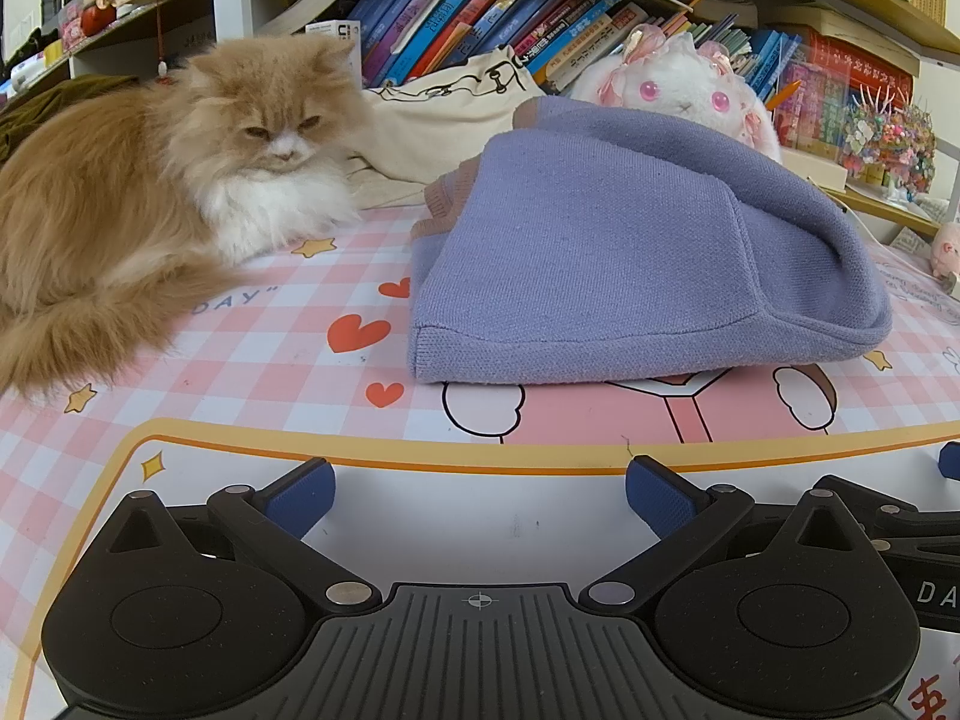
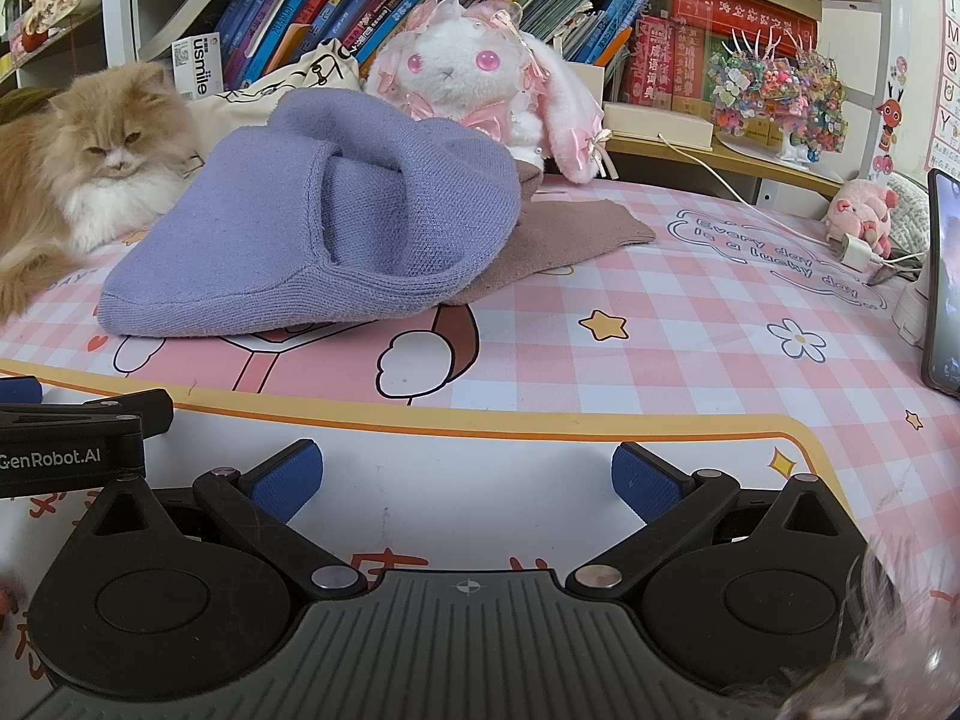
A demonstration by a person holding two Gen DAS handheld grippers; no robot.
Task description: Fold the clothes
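A lilac knitted garment (image 1: 600,252) (image 2: 288,240) with dusty-pink trim lies folded in a thick bundle on the pink checked desk mat (image 1: 312,360) (image 2: 690,312). In the right wrist view a pink-brown part (image 2: 570,234) of it spreads out flat to the right. My left gripper (image 1: 480,504) is open near the mat's front edge, well short of the garment, with nothing between its blue pads (image 1: 300,498). My right gripper (image 2: 467,489) is open beside it, also short of the bundle and empty. The left gripper's side (image 2: 72,444) shows at the left of the right wrist view.
A fluffy orange-and-white cat (image 1: 150,192) (image 2: 78,168) lies on the mat left of the garment. Behind stand a white bunny plush (image 2: 474,78), a cream cloth bag (image 1: 444,114) and a bookshelf. A phone on a stand (image 2: 945,282), charger and pink pig toy (image 2: 858,216) sit at right.
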